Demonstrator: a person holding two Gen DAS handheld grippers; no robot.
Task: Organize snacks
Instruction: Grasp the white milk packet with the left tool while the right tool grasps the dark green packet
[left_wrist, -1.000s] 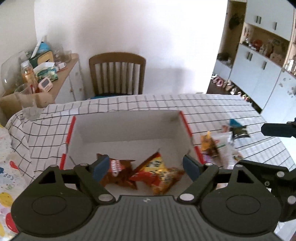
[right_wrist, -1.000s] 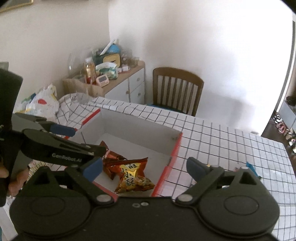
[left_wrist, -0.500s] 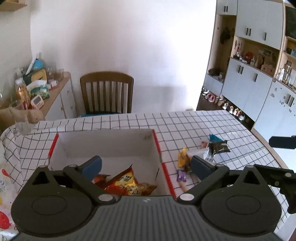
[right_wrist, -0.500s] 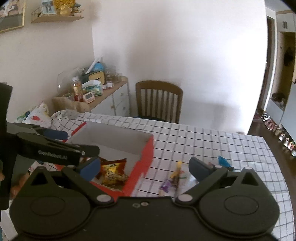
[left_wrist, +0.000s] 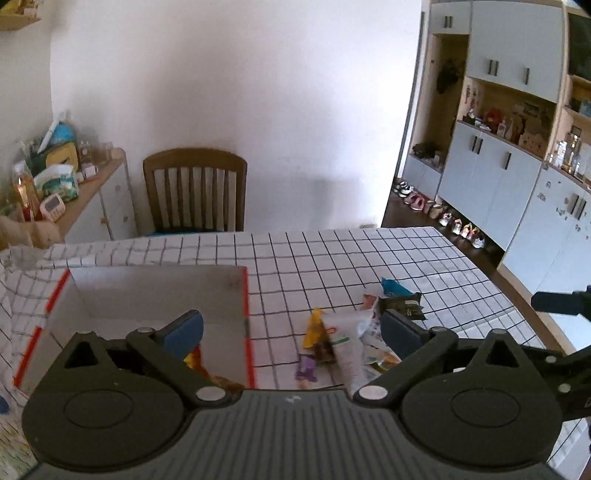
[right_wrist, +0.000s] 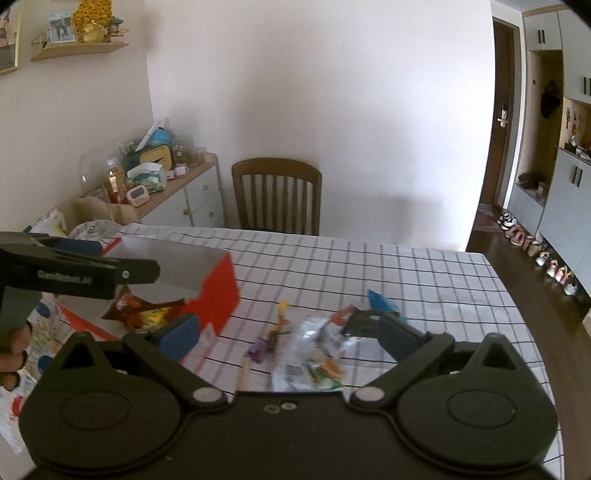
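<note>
The loose snacks (right_wrist: 314, 343) lie in a small heap on the bench (right_wrist: 424, 280), just right of the open box (right_wrist: 218, 291) and apart from it. Within the heap you can pick out a yellow wrapper (left_wrist: 314, 328), a purple wrapper (left_wrist: 306, 369), a white pouch (left_wrist: 349, 354), a dark packet (left_wrist: 402, 304) and a blue packet (right_wrist: 382, 302) at the far side. The box, white inside with red outer walls, holds a brown packet (right_wrist: 127, 304) and a yellow-red packet (right_wrist: 159, 317) on its floor.

Your left gripper (left_wrist: 291, 326) hangs above the box's right wall, fingers spread wide, nothing between them. Your right gripper (right_wrist: 291, 330) hovers over the heap, fingers likewise wide apart and empty; from its view the left gripper's side shows above the box, with your left hand (right_wrist: 13, 354) on its handle.

Beyond the box, a wooden chair (left_wrist: 195, 188) stands at the bench's far edge; a cluttered sideboard (right_wrist: 177, 188) lies left of the chair.
</note>
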